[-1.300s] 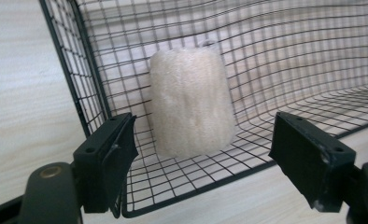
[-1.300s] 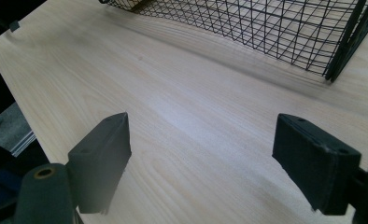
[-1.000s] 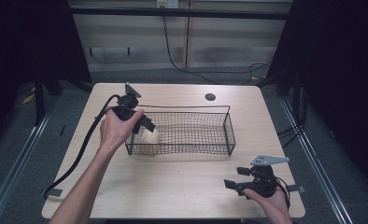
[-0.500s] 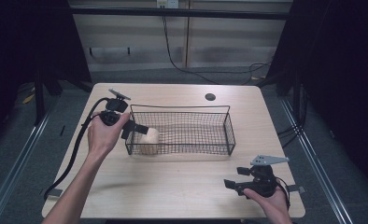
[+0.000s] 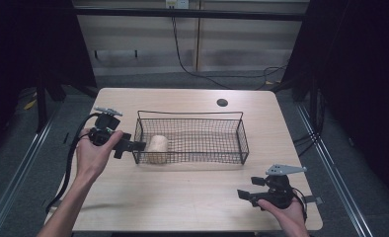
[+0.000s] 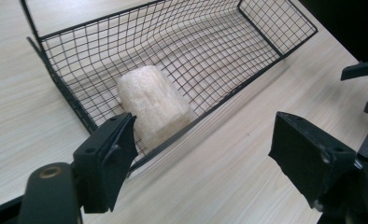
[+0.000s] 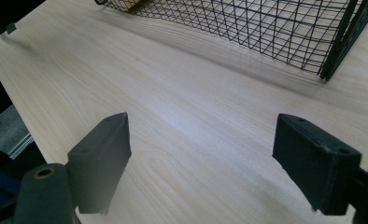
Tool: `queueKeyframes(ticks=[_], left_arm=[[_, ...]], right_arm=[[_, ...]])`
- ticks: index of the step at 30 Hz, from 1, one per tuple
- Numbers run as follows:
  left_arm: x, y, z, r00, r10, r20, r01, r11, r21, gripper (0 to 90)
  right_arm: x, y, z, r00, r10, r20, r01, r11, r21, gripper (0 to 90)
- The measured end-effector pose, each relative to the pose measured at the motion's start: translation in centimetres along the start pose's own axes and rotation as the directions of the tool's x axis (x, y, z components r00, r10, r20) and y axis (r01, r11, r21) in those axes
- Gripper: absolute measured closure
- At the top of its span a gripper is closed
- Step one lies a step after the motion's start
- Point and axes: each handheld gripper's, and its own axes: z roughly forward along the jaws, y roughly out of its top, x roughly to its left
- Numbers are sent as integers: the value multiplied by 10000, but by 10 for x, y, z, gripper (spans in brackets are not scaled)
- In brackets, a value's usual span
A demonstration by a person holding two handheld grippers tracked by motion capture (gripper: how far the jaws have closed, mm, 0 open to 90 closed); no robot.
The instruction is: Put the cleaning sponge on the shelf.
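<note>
The pale, rough-textured cylindrical block (image 5: pixel 157 148) already lies inside the black wire mesh basket (image 5: pixel 192 118) at its left end — placing looks done — with the left tool (image 5: pixel 133 146) just outside, jaws wide and empty after reopening, and the right tool (image 5: pixel 247 195) idle, open on the light wooden desk (image 5: pixel 182 197).

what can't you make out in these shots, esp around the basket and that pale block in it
- Pale block: its near lower end sits behind the left gripper's jaw in the left gripper view; its material is unclear.
- Wire basket: cut off by the top edge in the right gripper view.
- Dark round spot on the table: too small in the high view to tell hole from cap.
</note>
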Motion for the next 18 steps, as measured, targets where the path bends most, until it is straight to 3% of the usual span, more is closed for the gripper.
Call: queueKeyframes(ticks=[4, 7, 9, 10, 12, 14, 16, 18], left_arm=[[-1, -10, -11, 9999, 71, 126, -66, 9991, -408, 173], [-1, -22, -16, 9999, 117, -37, -119, 9978, -647, 183], [0, -30, -18, 9990, -331, 314, 356, 9958, -841, 183], [1, -33, -19, 9986, -366, 381, 400, 9949, -928, 187], [0, -42, -22, 9998, -184, -2, 182, 9936, -1113, 197], [1, -53, -22, 9997, -208, 116, 219, 9934, -1122, 197], [0, -63, -23, 9997, -50, -249, 21, 9934, -1149, 197], [1, -73, -23, 9999, -149, -15, 146, 9935, -1125, 193]], right_arm=[[0, 0, 0, 10000, -14, 1, 14, 10000, -6, 189], [0, 0, 0, 10000, 22, 28, -22, 10000, -22, 189], [0, 0, 0, 10000, 50, 48, -50, 10000, -67, 189], [0, 0, 0, 10000, 45, 51, -45, 9999, -124, 190], [0, 0, 0, 9999, 51, 87, -49, 9998, -168, 190], [-1, -1, 0, 9999, 20, 103, -17, 9997, -235, 191], [0, -1, -1, 9998, 136, 122, -134, 9997, -218, 194], [-1, -1, 0, 9999, 87, 117, -84, 9997, -235, 194]])
